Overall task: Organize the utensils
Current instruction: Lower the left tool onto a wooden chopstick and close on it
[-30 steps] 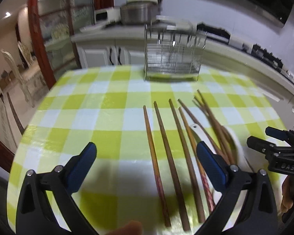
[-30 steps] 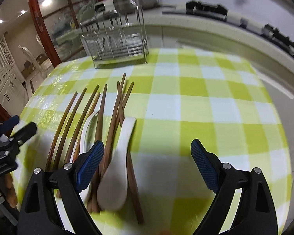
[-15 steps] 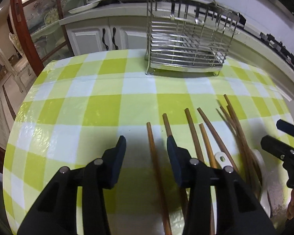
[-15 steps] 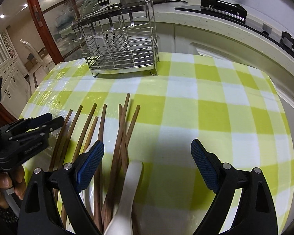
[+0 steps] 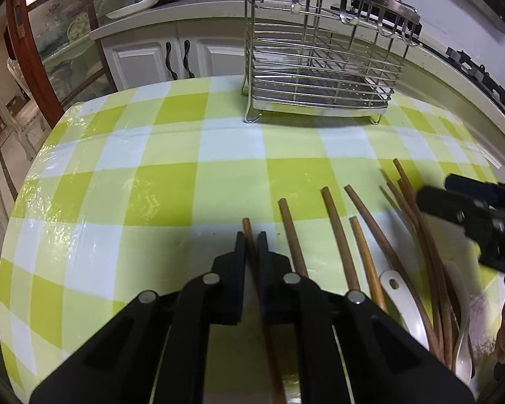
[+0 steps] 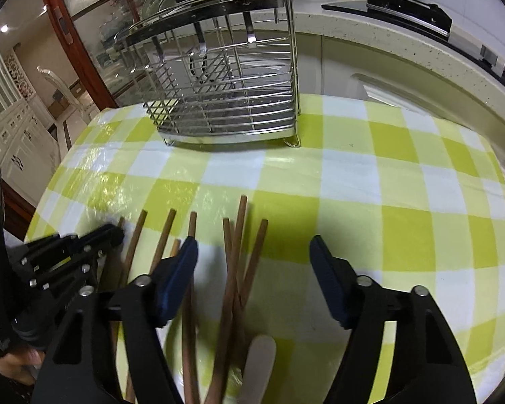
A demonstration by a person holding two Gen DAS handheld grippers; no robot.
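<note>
Several brown wooden chopsticks lie side by side on the green-and-white checked tablecloth (image 5: 151,185). My left gripper (image 5: 251,242) is shut on the leftmost chopstick (image 5: 246,225), near its far tip. Two white spoons (image 5: 400,289) lie among the chopsticks to the right. In the right wrist view my right gripper (image 6: 253,252) hovers over a crossed bundle of three chopsticks (image 6: 240,222). Its jaws are closing, the bundle lies between them, and the pads are clear of it. A white spoon handle (image 6: 259,363) shows below the bundle.
A steel wire utensil rack (image 5: 320,60) stands at the far side of the table, also seen as the rack (image 6: 225,80) in the right wrist view. White kitchen cabinets and a counter lie behind it. The round table's edge curves close on the left and right.
My left gripper moved forward and down onto the leftmost chopstick and shut on it. My right gripper moved forward over the right-hand bundle and its jaws have narrowed.
</note>
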